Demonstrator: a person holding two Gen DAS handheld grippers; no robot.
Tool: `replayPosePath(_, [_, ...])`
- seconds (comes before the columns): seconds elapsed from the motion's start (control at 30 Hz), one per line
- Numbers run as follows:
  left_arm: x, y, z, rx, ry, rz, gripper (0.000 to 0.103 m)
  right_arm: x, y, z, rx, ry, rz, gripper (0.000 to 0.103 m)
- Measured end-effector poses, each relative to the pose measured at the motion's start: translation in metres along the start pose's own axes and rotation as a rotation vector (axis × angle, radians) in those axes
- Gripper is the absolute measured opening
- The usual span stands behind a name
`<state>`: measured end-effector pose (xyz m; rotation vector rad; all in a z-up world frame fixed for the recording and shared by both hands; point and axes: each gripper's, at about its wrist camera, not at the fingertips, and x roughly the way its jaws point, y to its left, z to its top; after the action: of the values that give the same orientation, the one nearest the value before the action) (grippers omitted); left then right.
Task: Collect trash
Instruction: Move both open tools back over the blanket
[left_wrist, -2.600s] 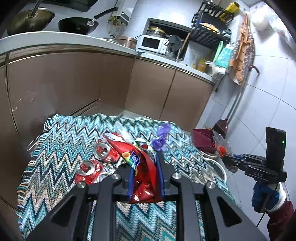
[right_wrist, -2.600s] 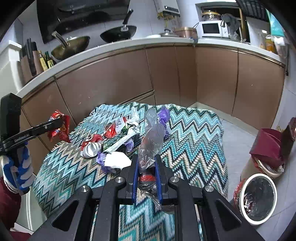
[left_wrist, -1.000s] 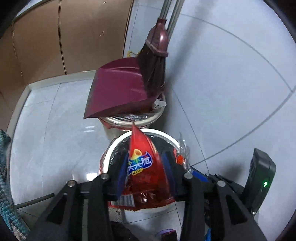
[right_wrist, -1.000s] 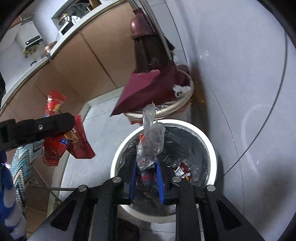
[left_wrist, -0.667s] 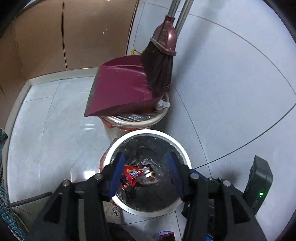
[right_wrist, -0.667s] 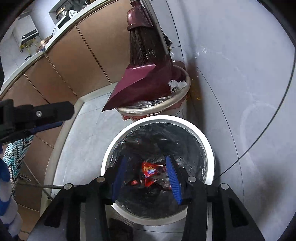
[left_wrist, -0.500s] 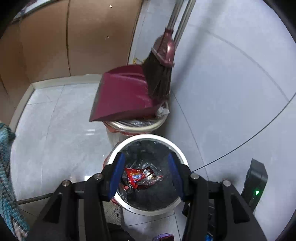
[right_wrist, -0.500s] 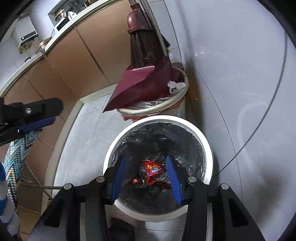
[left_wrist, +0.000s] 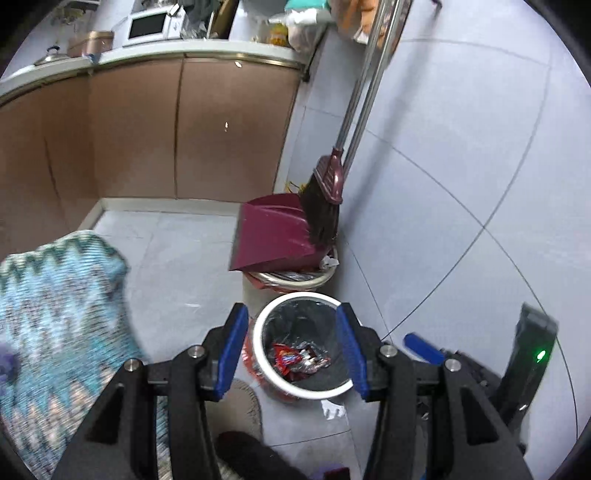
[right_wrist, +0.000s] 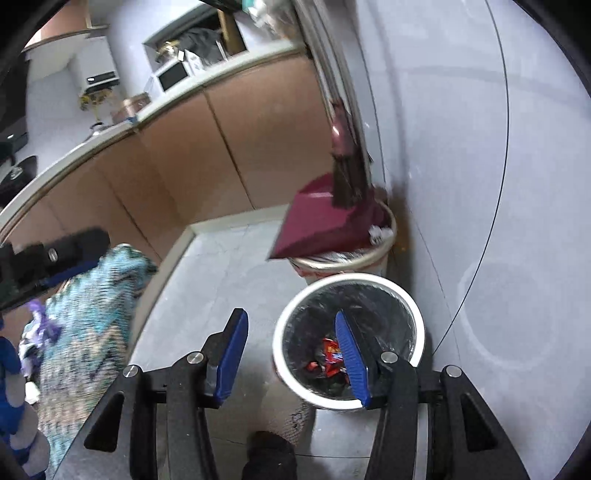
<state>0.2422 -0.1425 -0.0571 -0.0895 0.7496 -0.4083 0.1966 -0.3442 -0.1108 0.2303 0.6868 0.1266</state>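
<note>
A round white-rimmed waste bin lined with a black plastic bag (left_wrist: 274, 380) stands upright on the pale tiled floor, close to the wall. Crumpled red snack wrappers (left_wrist: 291, 360) lie at the bottom of the liner, together with a piece of clear, silvery film (left_wrist: 314, 360). In the right wrist view, the same bin (right_wrist: 376, 281) shows the red wrappers (right_wrist: 328, 350) low inside it.
</note>
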Motion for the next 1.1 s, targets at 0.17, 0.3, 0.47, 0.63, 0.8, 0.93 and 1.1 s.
replayPosePath(0.17, [-0.064, 0.02, -0.018, 0.011, -0.062, 0.05, 0.053, -0.045, 0.04, 0.001, -0.066, -0.057, 0.039, 0.048])
replayPosePath(0.3, [-0.11, 0.037, -0.034, 0.018, -0.094, 0.091, 0.053, -0.075, 0.074, 0.003, -0.131, -0.1, 0.078, 0.048])
replayPosePath(0.47, [-0.156, 0.059, -0.056, 0.018, -0.13, 0.153, 0.053, -0.105, 0.112, 0.002, -0.204, -0.135, 0.126, 0.048])
replayPosePath(0.63, [-0.197, 0.083, -0.079, 0.014, -0.168, 0.257, 0.053, -0.125, 0.145, -0.002, -0.264, -0.155, 0.172, 0.048])
replayPosePath(0.8, [-0.229, 0.118, -0.109, -0.049, -0.168, 0.334, 0.058, -0.138, 0.171, -0.01, -0.313, -0.166, 0.224, 0.051])
replayPosePath(0.93, [-0.253, 0.142, -0.134, -0.094, -0.172, 0.381, 0.058, -0.143, 0.184, -0.017, -0.337, -0.162, 0.261, 0.051])
replayPosePath(1.1, [-0.281, 0.174, -0.16, -0.146, -0.162, 0.424, 0.058, -0.148, 0.204, -0.028, -0.383, -0.148, 0.317, 0.051])
